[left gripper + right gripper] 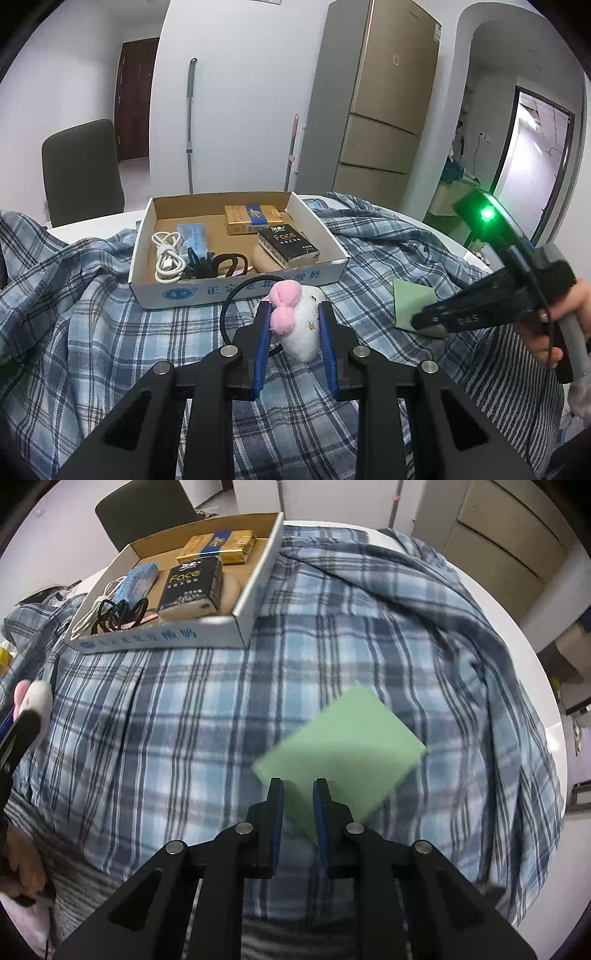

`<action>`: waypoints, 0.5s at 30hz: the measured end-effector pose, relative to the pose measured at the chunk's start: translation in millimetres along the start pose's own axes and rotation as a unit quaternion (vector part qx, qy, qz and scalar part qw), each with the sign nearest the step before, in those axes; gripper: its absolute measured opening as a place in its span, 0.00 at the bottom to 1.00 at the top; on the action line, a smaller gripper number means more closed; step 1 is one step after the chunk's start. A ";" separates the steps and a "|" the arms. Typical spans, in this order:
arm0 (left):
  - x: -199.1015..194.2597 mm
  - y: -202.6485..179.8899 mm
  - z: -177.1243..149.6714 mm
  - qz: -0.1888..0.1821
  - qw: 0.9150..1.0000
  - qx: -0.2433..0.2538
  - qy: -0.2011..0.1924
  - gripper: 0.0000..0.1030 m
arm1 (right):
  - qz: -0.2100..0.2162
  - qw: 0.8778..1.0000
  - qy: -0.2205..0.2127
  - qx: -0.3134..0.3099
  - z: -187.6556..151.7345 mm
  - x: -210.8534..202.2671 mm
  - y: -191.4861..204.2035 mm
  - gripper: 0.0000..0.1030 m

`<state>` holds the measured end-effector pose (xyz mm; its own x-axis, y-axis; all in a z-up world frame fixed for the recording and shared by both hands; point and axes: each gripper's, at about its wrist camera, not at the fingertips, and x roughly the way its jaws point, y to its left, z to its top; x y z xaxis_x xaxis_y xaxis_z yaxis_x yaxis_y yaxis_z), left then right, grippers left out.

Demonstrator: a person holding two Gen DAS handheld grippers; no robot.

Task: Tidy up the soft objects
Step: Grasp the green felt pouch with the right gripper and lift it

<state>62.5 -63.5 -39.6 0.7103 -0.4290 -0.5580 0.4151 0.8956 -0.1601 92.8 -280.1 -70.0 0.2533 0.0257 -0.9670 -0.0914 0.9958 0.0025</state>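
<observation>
Two grippers loaded: left gripper (pixel 293 308) pinches plush hair tie (pixel 301 325) near cardboard box (pixel 236 288); right gripper (pixel 298 788) clamps green sponge (pixel 343 746).

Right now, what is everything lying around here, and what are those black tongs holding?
Blue plaid cloth: one, covers the table.
Shallow cardboard box: one, white outside, on the cloth.
White coiled cable: one, box's left side.
Pale blue packet: one, beside the cable.
Black looped bands: a few, box front.
Gold and blue carton: one, box rear.
Black tissue pack: one, box right.
Green square sponge: one, on the cloth.
White plush toy with pink pompoms: one, gripped.
Left tongs: shut on the toy.
Right tongs: narrow gap, at the sponge's corner; grip unclear.
</observation>
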 end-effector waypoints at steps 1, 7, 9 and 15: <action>-0.4 -0.5 0.0 0.000 1.000 0.001 0.000 0.25 | 0.001 1.000 0.000 0.006 -4.1 -1.3 -4.7 0.15; -0.3 -0.4 -0.1 -0.001 1.000 0.001 -0.001 0.25 | 0.068 0.994 -0.002 0.087 -10.7 -8.1 -30.8 0.61; -0.7 -0.4 -0.3 -0.001 1.000 -0.002 -0.001 0.25 | 0.071 0.990 -0.029 0.117 -8.3 -12.5 -37.8 0.79; -0.7 0.4 -0.3 -0.002 1.000 -0.003 0.000 0.25 | 0.080 0.984 -0.028 0.154 6.9 -7.9 -44.1 0.79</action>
<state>62.0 -62.8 -39.5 0.7088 -0.4319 -0.5577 0.4144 0.8948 -0.1663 101.5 -323.6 -60.8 0.3127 0.1810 -0.9324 0.1593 0.9578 0.2394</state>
